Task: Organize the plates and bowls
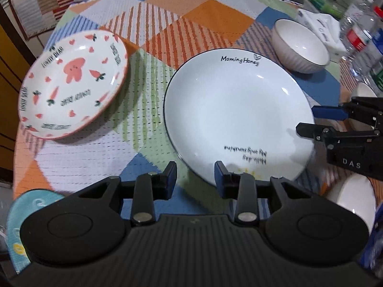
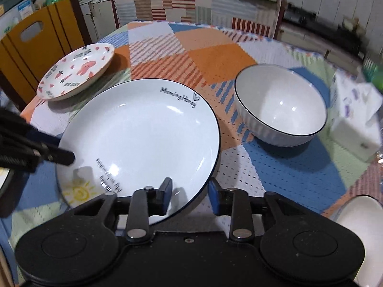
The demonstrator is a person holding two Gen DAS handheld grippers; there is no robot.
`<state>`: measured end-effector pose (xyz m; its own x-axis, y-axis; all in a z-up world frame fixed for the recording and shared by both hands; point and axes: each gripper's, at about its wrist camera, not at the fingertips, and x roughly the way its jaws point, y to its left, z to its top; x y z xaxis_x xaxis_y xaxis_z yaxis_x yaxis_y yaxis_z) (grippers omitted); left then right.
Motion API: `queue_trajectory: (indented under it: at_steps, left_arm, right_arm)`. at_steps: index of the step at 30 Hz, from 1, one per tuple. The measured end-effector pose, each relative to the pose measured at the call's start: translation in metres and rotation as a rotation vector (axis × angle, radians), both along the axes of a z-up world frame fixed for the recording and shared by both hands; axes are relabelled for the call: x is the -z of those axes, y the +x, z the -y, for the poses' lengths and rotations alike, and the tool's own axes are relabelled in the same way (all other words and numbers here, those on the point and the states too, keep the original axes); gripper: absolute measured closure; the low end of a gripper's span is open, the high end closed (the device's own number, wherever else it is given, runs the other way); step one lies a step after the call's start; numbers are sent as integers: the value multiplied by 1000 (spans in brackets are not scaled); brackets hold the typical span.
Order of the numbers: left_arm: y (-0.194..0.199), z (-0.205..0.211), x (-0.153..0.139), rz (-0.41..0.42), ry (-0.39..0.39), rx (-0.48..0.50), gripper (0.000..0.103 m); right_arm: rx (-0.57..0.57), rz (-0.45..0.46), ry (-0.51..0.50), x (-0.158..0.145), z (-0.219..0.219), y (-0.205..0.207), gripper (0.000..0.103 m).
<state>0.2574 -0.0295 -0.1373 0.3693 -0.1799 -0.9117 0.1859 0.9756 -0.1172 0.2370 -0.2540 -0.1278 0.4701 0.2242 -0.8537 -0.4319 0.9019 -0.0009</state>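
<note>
A large white plate (image 1: 239, 110) (image 2: 143, 131) with a dark rim and "Morning Honey" lettering lies flat on the patchwork tablecloth (image 1: 191, 19). My left gripper (image 1: 195, 174) hovers at the plate's near rim, open, its right finger over the plate's edge and its left finger over the cloth. My right gripper (image 2: 190, 186) stands open at the plate's opposite edge, the rim running between its pads without either pressing on it. A smaller plate with carrots and a pink rabbit (image 1: 74, 83) (image 2: 79, 71) sits to the left. A white ribbed bowl (image 1: 301, 47) (image 2: 280, 105) stands to the right.
A white tissue pack (image 1: 320, 31) (image 2: 354, 114) and plastic bottles (image 1: 361, 38) crowd the right edge of the table. Another white bowl (image 1: 354, 198) (image 2: 361, 215) sits at the near right. A wooden chair (image 2: 36, 47) stands behind the carrot plate.
</note>
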Motion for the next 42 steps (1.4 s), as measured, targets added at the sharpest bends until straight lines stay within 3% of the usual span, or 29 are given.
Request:
queue_trajectory:
  at_steps: [7,14,23,27,34,40,42]
  left_arm:
    - [-35,-14,-41,21,16,68,62]
    - [-65,-34,-68,47,69,93,62]
    - [-119,-59,-101,89,145,190,61]
    - [-146,-71,-115,117,171,185,60]
    - [-175,-98,-120,80,153,178,53]
    - [-178,-126,-105,29,211,201,35]
    - [-175,-137,-97,18,246,207,29]
  right_arm:
    - [-65,90,50,-41,-8,-42,51]
    - [-156,157,77,-88,-29,-79,41]
    - [-288,172,122,-130,-60,-121,40]
    - [-343,169,129,-138,-79,-137,36]
    - [-444,115,100,-137,-116,-159,35]
    - [-500,74,104,-124,-145,-167,29]
    - [-510,58,91,-114,-154,-164,17]
